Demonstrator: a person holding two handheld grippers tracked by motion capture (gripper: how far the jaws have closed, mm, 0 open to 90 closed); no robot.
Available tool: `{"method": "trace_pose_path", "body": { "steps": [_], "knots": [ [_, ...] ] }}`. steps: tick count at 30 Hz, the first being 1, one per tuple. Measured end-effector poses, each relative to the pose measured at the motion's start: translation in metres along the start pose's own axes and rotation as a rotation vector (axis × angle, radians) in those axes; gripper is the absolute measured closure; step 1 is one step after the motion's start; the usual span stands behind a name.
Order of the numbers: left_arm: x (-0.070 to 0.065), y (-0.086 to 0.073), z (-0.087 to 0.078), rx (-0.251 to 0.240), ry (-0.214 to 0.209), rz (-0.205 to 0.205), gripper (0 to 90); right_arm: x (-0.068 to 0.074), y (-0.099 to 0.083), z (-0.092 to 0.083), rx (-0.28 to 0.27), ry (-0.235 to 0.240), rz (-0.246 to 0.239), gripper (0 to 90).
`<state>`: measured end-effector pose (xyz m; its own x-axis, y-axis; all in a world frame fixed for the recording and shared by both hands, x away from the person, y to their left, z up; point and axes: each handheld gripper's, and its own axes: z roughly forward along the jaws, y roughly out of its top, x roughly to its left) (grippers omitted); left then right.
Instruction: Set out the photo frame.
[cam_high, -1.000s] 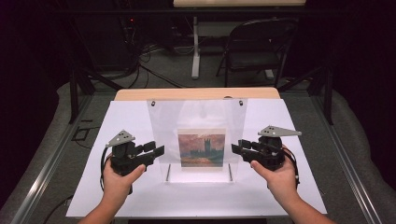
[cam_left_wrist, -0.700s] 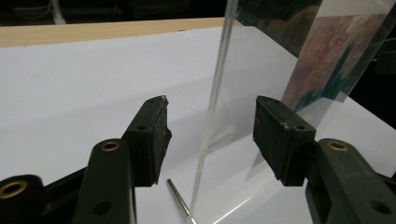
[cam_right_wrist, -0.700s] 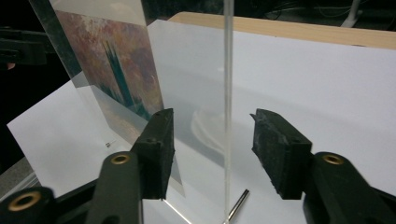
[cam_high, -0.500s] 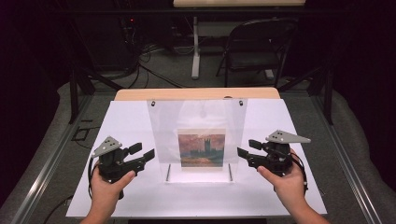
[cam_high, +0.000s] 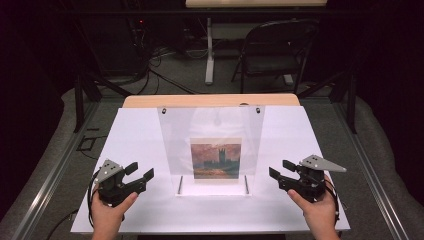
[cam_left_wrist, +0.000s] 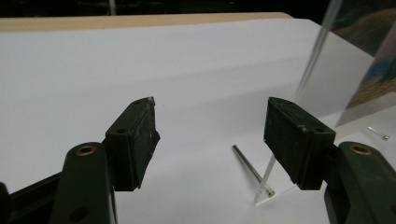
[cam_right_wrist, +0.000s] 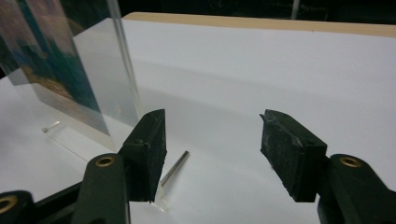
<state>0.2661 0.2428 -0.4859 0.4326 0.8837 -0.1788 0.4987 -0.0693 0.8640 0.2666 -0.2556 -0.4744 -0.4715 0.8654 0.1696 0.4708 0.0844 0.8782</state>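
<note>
The white table (cam_high: 135, 135) fills mid-frame; at its centre a clear acrylic frame (cam_high: 212, 130) stands upright, its painting print (cam_high: 216, 158) seated low inside, so the mounting looks done; at lower left and lower right the left gripper (cam_high: 140, 172) and right gripper (cam_high: 280, 170) have just been opening, empty, clear of it.

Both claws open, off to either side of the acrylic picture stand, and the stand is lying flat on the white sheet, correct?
Not quite. The acrylic picture stand is upright on its base, not flat; the high view shows it standing on the white sheet with the picture facing the person. The rest holds: left claw and right claw are open, one on each side, touching nothing.
</note>
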Motion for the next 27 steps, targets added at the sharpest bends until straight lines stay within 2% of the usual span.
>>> {"method": "trace_pose_path", "body": {
  "steps": [3, 7, 10, 14, 18, 20, 24, 27],
  "knots": [
    [0.004, -0.009, 0.006, 0.008, 0.011, -0.012, 34.6, -0.004, -0.012, 0.004, -0.007, -0.031, 0.0, 40.1],
    [0.008, -0.02, 0.015, 0.021, 0.014, -0.018, 34.6, -0.008, -0.023, 0.01, 0.0, -0.042, -0.005, 40.0],
    [0.008, -0.026, 0.022, 0.038, 0.014, 0.007, 35.1, -0.01, -0.03, 0.017, 0.026, -0.034, 0.011, 40.0],
    [0.008, -0.032, 0.028, 0.049, 0.03, 0.048, 35.6, -0.013, -0.039, 0.024, 0.041, -0.037, 0.005, 40.0],
    [0.008, -0.037, 0.032, 0.067, 0.034, 0.068, 36.3, -0.015, -0.044, 0.03, 0.059, -0.033, 0.005, 40.0],
    [0.007, -0.039, 0.034, 0.078, 0.032, 0.069, 36.9, -0.015, -0.047, 0.033, 0.083, -0.03, 0.005, 40.1],
    [0.008, -0.04, 0.036, 0.081, 0.011, 0.052, 37.4, -0.015, -0.049, 0.036, 0.087, -0.019, 0.001, 40.0],
    [0.008, -0.041, 0.038, 0.103, 0.006, 0.045, 37.4, -0.016, -0.052, 0.039, 0.114, -0.011, 0.002, 40.1]
  ]
}}
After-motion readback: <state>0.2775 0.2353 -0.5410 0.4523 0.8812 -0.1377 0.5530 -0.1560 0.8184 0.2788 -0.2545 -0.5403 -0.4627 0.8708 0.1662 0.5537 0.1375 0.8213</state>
